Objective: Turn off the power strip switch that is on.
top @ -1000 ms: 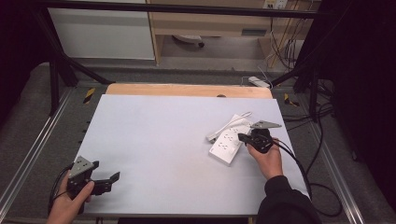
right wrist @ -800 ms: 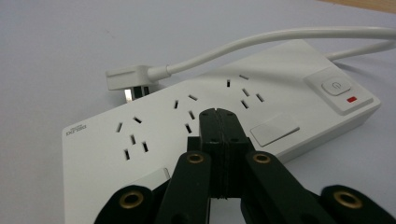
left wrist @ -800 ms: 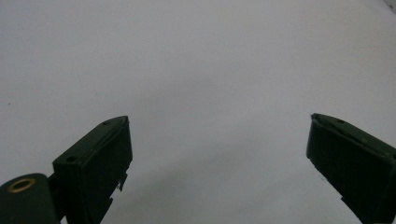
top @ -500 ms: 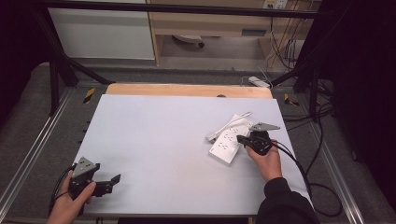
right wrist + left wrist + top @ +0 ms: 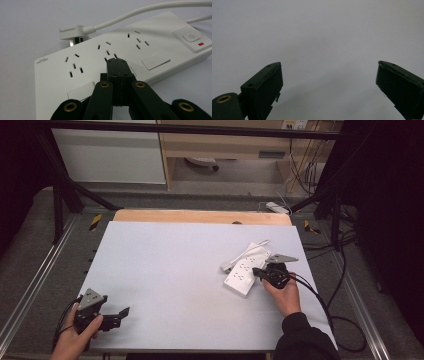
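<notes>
From the high view, your right claw [image 5: 259,271] sits in the right half of the frame, a little below the middle, with your hand behind it toward the lower right. Its jaws are pressed together with nothing between them, and the tip lies over the near edge of the white power strip [image 5: 247,270]. The strip lies slanted on the pale surface [image 5: 165,265], its white cable [image 5: 246,252] running alongside it on the upper-left side. Your left claw [image 5: 121,313] is in the lower left of the frame, well apart from the strip, resting low over the surface with its jaws spread.

In the left gripper view, your left claw [image 5: 329,82] stands wide: one black jaw rises at the lower left, the other at the lower right, and between them there is only the bare surface [image 5: 319,37]. It holds nothing.

In the right gripper view, your right claw [image 5: 117,65] comes up from the bottom centre, both jaws flat against each other. The tip sits on or just above the top face of the power strip [image 5: 87,60], beside the middle group of socket holes; whether it actually touches, you cannot tell from here. The strip's switch [image 5: 191,37] is at the upper right, and its plug [image 5: 71,33] lies on the surface just beyond the strip, at the upper left.
</notes>
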A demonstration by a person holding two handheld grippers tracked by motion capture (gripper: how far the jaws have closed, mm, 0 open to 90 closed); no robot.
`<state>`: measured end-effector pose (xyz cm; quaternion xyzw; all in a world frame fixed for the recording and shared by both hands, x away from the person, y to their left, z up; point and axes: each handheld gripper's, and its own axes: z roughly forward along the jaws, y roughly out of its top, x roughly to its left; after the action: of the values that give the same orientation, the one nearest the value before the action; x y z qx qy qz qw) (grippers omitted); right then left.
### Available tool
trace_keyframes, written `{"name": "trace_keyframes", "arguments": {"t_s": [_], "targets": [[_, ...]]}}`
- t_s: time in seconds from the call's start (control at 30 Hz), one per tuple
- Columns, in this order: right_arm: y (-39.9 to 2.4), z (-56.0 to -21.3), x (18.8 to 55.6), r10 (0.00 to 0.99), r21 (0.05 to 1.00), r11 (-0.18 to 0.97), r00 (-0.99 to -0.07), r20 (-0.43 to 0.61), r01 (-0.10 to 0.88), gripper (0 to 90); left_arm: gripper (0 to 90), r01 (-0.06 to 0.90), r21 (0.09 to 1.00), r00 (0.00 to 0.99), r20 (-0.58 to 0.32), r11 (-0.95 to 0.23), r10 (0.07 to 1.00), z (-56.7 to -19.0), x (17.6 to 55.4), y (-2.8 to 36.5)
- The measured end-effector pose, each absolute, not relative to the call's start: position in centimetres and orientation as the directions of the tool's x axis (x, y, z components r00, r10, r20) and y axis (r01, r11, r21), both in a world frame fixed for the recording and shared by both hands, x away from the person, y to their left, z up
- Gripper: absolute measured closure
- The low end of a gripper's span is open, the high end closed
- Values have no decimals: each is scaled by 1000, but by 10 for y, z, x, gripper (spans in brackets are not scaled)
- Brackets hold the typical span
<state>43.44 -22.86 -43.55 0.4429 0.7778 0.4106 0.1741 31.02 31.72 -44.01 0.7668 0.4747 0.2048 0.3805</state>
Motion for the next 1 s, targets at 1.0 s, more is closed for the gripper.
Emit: {"name": "trace_keyframes", "arguments": {"t_s": [1.0], "targets": [[-227,-440,430,828,808,258,-552,97,530,900,74,574,774,468,-44,-266,882,-441,310,316]]}}
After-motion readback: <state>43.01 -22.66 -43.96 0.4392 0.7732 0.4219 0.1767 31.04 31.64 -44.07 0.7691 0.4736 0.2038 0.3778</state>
